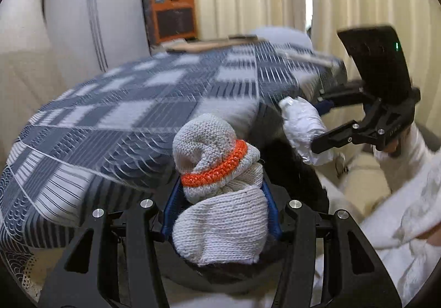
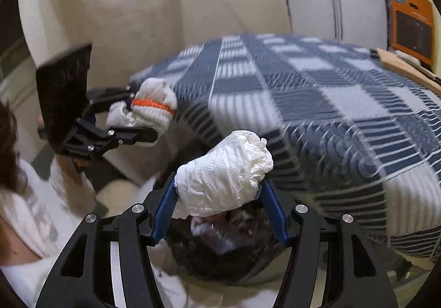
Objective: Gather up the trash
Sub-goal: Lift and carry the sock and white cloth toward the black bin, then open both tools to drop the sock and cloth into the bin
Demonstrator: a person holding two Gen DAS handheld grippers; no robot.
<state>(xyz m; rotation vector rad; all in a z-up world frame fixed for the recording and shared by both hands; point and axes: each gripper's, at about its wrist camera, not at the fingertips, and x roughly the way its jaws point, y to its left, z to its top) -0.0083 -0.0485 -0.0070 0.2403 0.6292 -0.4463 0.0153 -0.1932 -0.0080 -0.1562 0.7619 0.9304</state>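
The left gripper [image 1: 222, 214] is clamping a bundled knit glove [image 1: 217, 170] with an orange band. The right gripper [image 2: 217, 211] is squeezing a crumpled white wad [image 2: 224, 178] between its blue pads. Under both, at six o'clock, a dark bag mouth [image 2: 223, 247] is gaping; the wad, with its long axis running crosswise, appears closer to it. Beyond, at twelve o'clock, a checked blue blanket [image 1: 124, 115] is covering furniture.

We see the glove [image 1: 217, 170] between the left claw's [image 1: 222, 214] fingers and the wad [image 2: 223, 186] between the right claw's [image 2: 219, 211], both above the bin [image 2: 220, 250], with the bed [image 1: 124, 115] just behind and the box [image 1: 173, 14] beyond it.
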